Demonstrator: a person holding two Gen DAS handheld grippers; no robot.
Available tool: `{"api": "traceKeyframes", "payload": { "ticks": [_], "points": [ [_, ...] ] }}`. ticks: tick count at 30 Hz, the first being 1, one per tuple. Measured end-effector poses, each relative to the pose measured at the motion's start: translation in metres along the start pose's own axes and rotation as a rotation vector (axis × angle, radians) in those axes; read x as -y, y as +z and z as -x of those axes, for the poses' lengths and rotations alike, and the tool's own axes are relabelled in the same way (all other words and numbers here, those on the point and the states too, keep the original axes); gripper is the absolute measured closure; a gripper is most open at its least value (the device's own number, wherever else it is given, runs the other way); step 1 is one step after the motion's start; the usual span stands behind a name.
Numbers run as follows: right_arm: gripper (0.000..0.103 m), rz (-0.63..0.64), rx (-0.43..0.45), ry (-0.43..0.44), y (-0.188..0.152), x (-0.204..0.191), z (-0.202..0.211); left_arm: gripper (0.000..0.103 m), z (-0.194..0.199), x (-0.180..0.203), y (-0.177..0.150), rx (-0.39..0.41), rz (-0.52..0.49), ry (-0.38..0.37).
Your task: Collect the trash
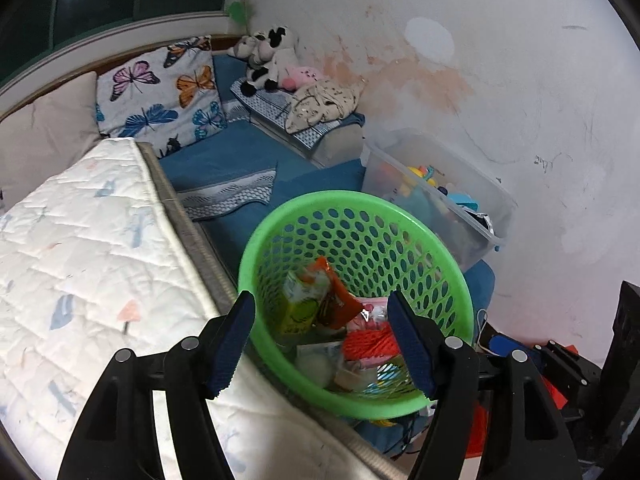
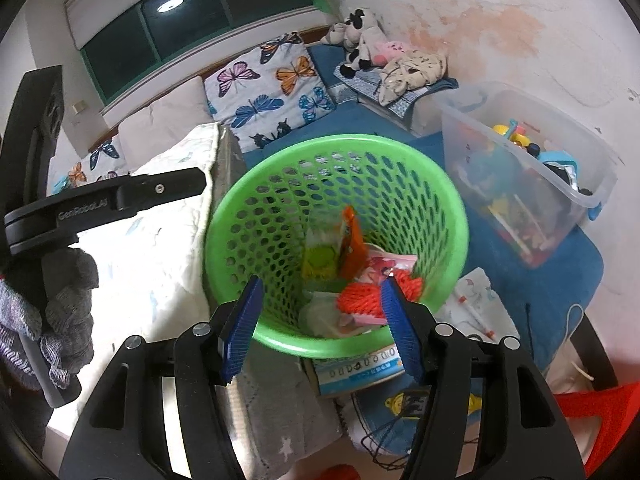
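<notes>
A green perforated basket [image 1: 448, 264] stands beside the white mattress; it also shows in the right wrist view [image 2: 248, 216]. Inside lie a yellow-green carton [image 1: 298, 304] [image 2: 318, 260], an orange wrapper [image 1: 340, 304] [image 2: 352, 244], an orange net [image 1: 370, 342] [image 2: 360, 300] and other wrappers. My left gripper [image 1: 322, 342] is open and empty above the basket's near rim. My right gripper [image 2: 320, 326] is open and empty over the near rim too. The left gripper's black body [image 2: 120, 196] shows at the left in the right wrist view, held by a gloved hand [image 2: 60, 300].
A white quilted mattress [image 1: 80, 264] lies left of the basket. A clear bin of toys [image 1: 440, 196] [image 2: 528, 176] stands to the right on blue matting. Butterfly pillows [image 1: 160, 92], plush toys [image 1: 268, 56] and a stained wall [image 1: 520, 80] lie behind. A booklet [image 2: 360, 372] lies under the basket's near side.
</notes>
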State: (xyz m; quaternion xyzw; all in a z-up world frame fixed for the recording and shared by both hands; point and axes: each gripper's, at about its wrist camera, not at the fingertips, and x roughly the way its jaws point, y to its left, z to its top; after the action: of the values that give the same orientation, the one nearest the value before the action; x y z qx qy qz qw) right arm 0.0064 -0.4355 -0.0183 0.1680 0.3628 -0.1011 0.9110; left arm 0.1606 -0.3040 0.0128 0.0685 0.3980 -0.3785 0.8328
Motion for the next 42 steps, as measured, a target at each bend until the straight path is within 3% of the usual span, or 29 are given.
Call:
{"api": "traceKeyframes", "payload": {
  "ticks": [10,31,42],
  "points": [
    [0.038,0.039,0.0,0.025,-0.002,-0.026,0.006,0.036,0.047,-0.018,-0.021,0.069,0.007,0.072],
    [0.027,0.119,-0.035,0.088,-0.016,-0.081,0.006,0.015,0.111,-0.056,-0.071,0.156,0.054,0.199],
    [0.022,0.137,-0.062,0.106,-0.019,-0.099,0.002,0.011,0.134,-0.069,-0.095,0.182,0.08,0.261]
  ]
}}
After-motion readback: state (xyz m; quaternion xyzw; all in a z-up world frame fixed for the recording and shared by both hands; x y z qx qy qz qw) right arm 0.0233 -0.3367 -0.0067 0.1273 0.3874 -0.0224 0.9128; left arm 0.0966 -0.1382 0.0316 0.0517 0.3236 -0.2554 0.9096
